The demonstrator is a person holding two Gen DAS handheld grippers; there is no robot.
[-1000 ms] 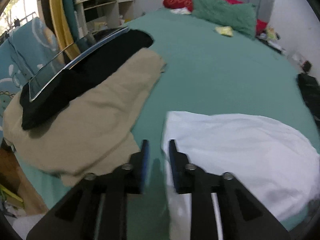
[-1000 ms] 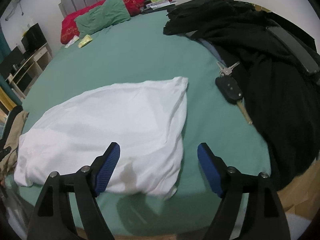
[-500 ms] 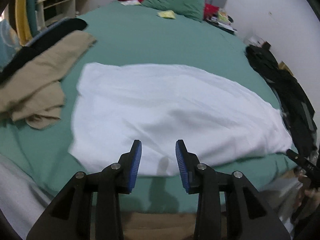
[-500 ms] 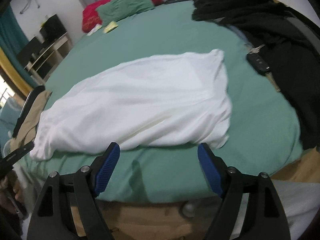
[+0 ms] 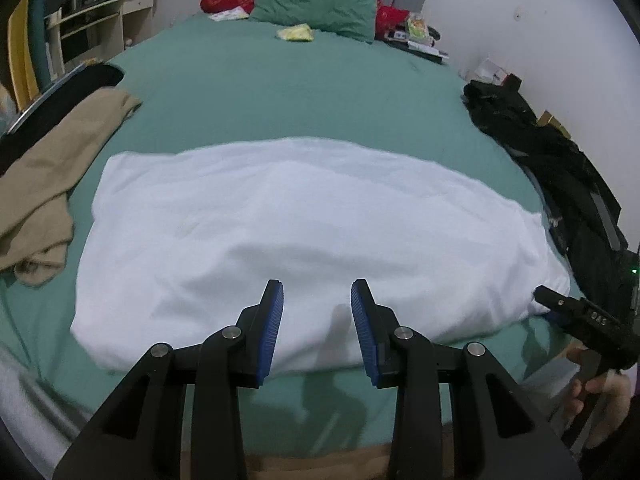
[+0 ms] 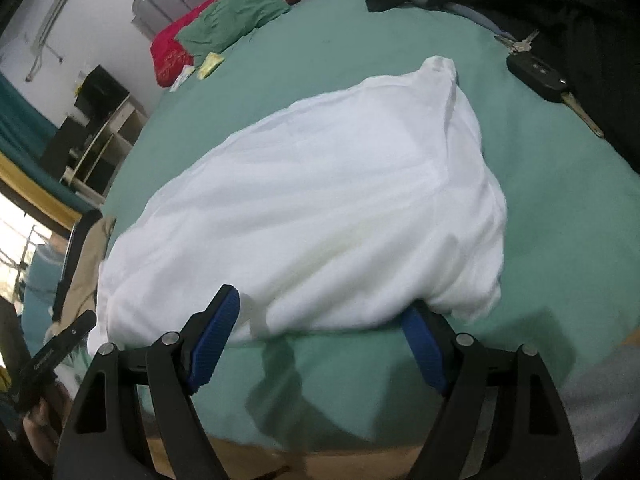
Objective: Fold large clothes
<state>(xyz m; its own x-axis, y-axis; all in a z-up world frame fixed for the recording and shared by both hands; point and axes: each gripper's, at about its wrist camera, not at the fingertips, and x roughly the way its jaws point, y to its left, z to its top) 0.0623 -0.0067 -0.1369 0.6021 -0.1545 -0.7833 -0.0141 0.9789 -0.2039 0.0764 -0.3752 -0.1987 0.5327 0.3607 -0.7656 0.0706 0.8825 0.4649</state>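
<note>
Garment: white cloth (image 5: 304, 216) lies spread across green bed (image 5: 280, 92), near edge toward operator | Left gripper (image 5: 317, 320): partly open, empty, above near hem for access | Right gripper (image 6: 320, 344): wide open, empty, straddling hem, likely pre-grasp.

White garment (image 5: 304, 216) soft matt cloth; bedsheet (image 5: 288, 92) smooth green fabric.

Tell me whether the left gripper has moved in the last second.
Yes. The left gripper swung right, away from the tan clothes, and now faces the near edge of the white garment, jaws wider apart than before.
</note>
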